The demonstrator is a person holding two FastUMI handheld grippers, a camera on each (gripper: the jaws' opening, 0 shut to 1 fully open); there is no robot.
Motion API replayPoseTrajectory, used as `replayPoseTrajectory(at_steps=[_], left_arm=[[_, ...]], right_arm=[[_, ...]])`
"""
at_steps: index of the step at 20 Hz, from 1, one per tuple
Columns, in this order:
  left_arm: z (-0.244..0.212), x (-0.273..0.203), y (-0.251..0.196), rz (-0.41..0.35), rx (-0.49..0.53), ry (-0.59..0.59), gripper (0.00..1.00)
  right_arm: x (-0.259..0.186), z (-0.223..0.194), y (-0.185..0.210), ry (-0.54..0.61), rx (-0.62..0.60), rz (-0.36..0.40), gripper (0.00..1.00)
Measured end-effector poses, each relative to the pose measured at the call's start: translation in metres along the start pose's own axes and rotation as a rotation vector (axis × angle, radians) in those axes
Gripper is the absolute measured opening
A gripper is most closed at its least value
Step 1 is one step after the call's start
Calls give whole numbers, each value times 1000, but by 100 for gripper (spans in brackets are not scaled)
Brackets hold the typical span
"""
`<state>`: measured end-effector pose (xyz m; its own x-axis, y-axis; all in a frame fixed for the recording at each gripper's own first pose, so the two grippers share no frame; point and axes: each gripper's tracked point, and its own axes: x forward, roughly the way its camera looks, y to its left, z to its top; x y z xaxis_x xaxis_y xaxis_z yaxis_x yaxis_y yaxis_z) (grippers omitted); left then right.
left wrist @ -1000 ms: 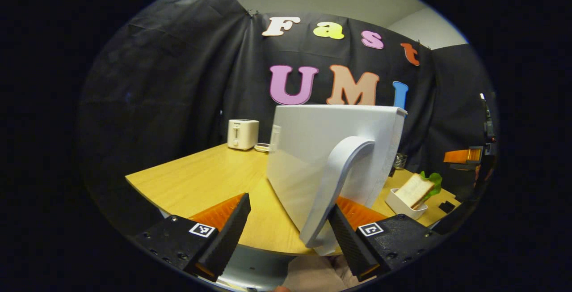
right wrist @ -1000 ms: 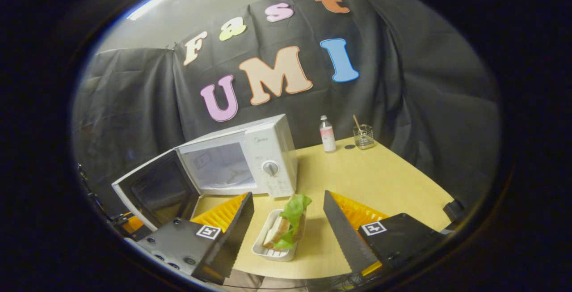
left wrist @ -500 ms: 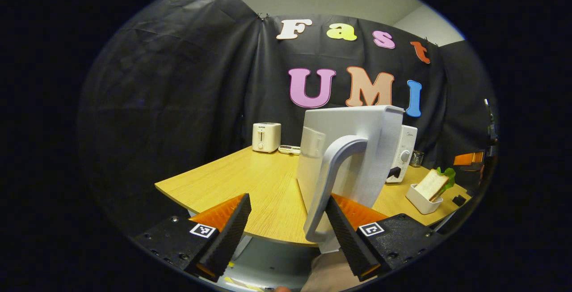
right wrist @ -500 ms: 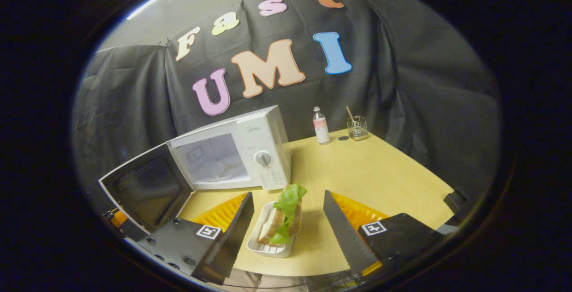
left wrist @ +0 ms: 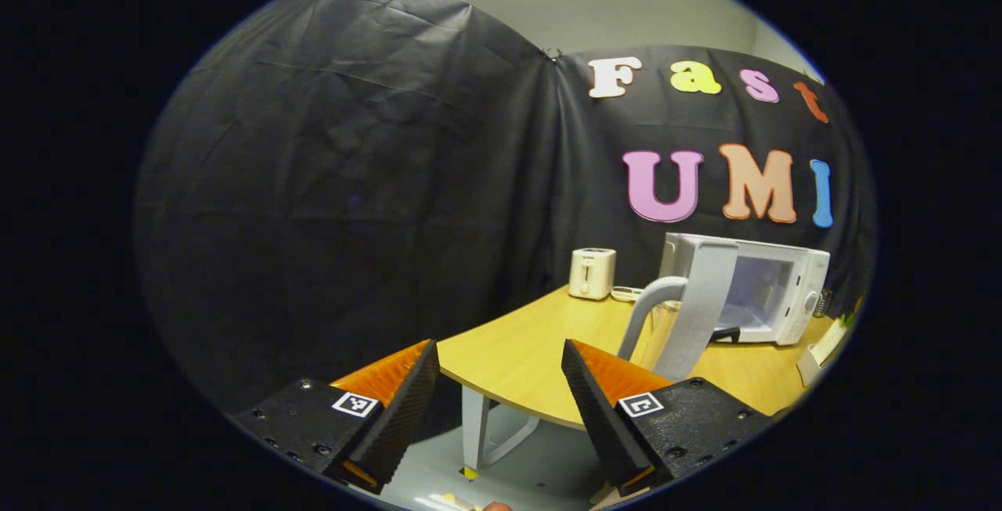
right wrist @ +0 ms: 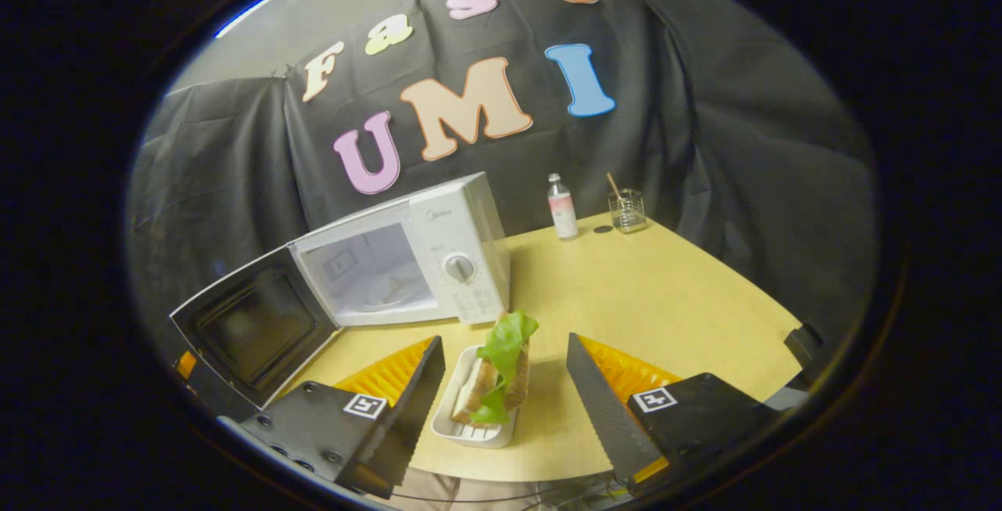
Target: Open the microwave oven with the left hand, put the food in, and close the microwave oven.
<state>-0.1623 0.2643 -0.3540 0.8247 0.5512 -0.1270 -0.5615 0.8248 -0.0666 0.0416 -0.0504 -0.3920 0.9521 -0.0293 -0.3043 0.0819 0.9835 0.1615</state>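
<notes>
The white microwave (right wrist: pixel 462 249) stands on the wooden table (right wrist: pixel 650 300) with its door (right wrist: pixel 254 327) swung wide open to the left. In the left gripper view the microwave (left wrist: pixel 771 292) sits far right, its door (left wrist: pixel 704 315) and curved handle (left wrist: pixel 646 315) edge-on. My left gripper (left wrist: pixel 493 409) is open, clear of the handle and off the table's corner. A sandwich with lettuce (right wrist: pixel 501 374) stands in a small white tray (right wrist: pixel 473 409). My right gripper (right wrist: pixel 501 409) is open, its fingers either side of the tray without touching it.
A white toaster (left wrist: pixel 592 273) stands at the back of the table. A small bottle (right wrist: pixel 561 208) and a glass holder (right wrist: pixel 628 211) stand near the far right corner. The table leg (left wrist: pixel 477 437) and grey floor (left wrist: pixel 540 472) lie below my left gripper.
My left gripper let go of the door handle and pulled back to the left, off the table edge. The door swung wider open. My right gripper edged closer over the sandwich tray.
</notes>
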Motion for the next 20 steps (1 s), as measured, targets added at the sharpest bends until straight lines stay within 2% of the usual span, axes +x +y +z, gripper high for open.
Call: replayPoseTrajectory(at_steps=[1, 4, 8, 9, 13, 16, 18, 20], left_arm=[[8, 4, 6, 22, 2, -15, 93], [26, 16, 13, 58, 20, -64, 96], [35, 19, 12, 60, 21, -89, 95], [36, 19, 11, 57, 22, -96, 95], [40, 22, 5, 32, 19, -119, 95], [50, 50, -29, -16, 5, -113, 93], [47, 67, -50, -43, -4, -101, 95], [36, 71, -50, -58, -5, -69, 95]], right_arm=[[2, -6, 3, 26, 13, 20, 98], [7, -21, 1, 109, 13, 33, 98], [12, -36, -10, 223, 47, 31, 98], [12, -38, -10, 250, 73, 37, 90], [16, -46, -8, 340, 161, 58, 90], [25, -54, -2, 388, 208, 64, 88], [34, -60, 2, 413, 236, 60, 87], [39, -65, 5, 428, 245, 50, 87]])
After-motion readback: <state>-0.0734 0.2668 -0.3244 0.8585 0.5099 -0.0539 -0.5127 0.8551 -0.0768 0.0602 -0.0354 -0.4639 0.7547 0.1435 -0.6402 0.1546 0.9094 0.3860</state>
